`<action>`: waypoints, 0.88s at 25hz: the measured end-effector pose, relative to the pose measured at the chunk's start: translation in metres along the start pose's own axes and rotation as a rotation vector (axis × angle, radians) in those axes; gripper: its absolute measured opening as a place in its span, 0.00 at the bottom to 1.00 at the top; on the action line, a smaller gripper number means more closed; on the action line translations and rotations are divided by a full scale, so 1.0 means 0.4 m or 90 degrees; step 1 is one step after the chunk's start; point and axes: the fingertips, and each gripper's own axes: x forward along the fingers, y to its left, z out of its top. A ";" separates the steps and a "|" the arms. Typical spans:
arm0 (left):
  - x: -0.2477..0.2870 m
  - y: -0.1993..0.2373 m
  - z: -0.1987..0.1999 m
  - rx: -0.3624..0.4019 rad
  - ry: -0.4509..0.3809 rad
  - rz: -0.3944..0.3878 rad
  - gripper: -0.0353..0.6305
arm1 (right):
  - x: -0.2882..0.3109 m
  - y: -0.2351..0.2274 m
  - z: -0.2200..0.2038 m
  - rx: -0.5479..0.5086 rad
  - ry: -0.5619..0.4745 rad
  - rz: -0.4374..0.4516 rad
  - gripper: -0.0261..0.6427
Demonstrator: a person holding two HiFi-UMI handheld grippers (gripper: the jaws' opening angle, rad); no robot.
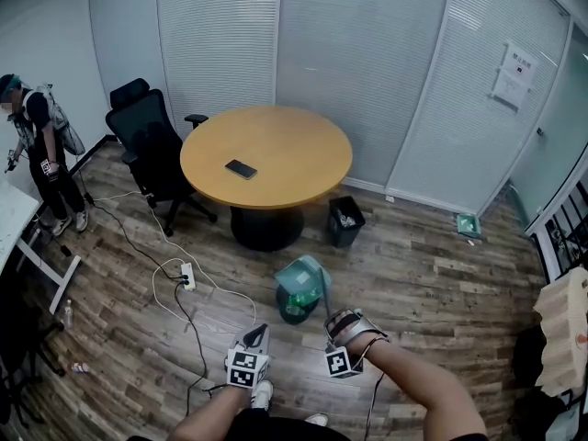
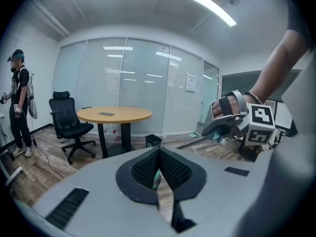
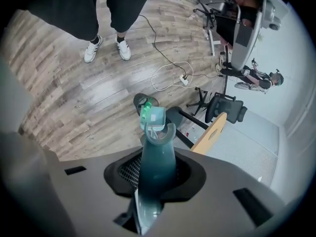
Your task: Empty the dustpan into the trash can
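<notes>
Teal dustpan [image 1: 304,277] in down-tilted right claw [image 1: 331,323], above trash can [image 1: 295,307].

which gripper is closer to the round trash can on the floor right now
Right. The right gripper holds the dustpan over the round trash can, close beside its rim. The left gripper sits further off, to the can's left in the head view.

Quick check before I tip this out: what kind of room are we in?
Probably a small office meeting room: a round table with an office chair beside it, and glass partitions fitted with blinds for walls.
</notes>
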 end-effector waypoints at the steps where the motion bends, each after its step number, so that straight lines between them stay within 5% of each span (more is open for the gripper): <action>1: 0.001 -0.001 0.001 0.001 0.000 0.000 0.07 | 0.004 0.002 -0.002 0.008 0.001 0.001 0.18; 9: 0.021 -0.018 0.010 0.006 0.005 -0.009 0.07 | 0.021 0.007 -0.050 0.065 0.019 0.023 0.18; 13: 0.034 -0.028 0.011 0.011 0.006 -0.017 0.07 | 0.024 -0.001 -0.063 0.150 0.010 0.037 0.18; 22: 0.046 -0.046 0.011 0.021 0.013 -0.032 0.07 | 0.015 0.028 -0.108 0.510 -0.032 0.105 0.18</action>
